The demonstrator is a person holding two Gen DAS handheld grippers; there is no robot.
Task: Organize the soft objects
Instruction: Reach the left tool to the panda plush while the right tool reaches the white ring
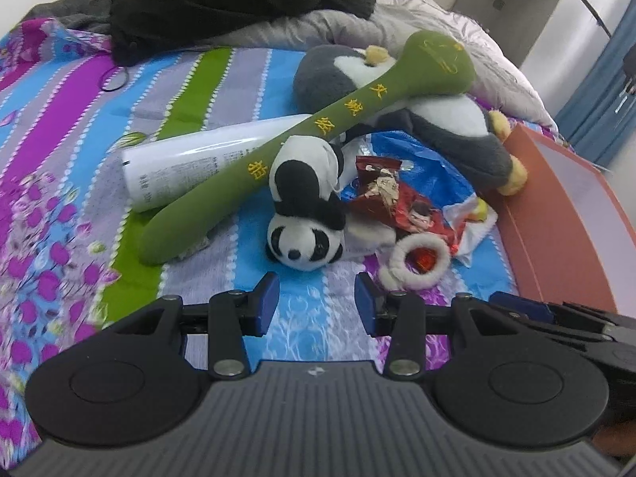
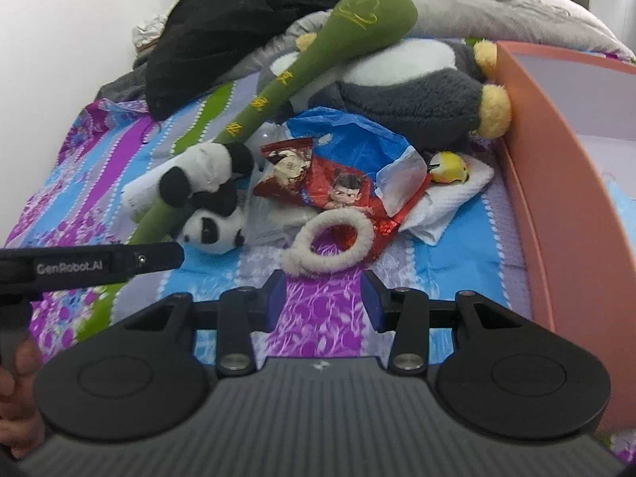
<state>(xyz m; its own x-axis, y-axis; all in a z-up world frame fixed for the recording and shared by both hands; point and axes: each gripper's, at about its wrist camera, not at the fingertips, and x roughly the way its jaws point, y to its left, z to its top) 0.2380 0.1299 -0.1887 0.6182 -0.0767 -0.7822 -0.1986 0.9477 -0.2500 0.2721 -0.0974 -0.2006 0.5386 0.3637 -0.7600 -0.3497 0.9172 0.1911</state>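
Jaws of both the left gripper (image 1: 317, 302) and the right gripper (image 2: 324, 299) stand wide apart, holding and touching nothing, above the striped bed sheet (image 1: 59, 127). Just ahead of the left lies the panda plush (image 1: 304, 214) (head nearest, against the green plush mallet (image 1: 310, 127)); the white fuzzy ring (image 2: 330, 244) lies just ahead of the right, near the bed's right edge beside the pink box (image 2: 556, 167).
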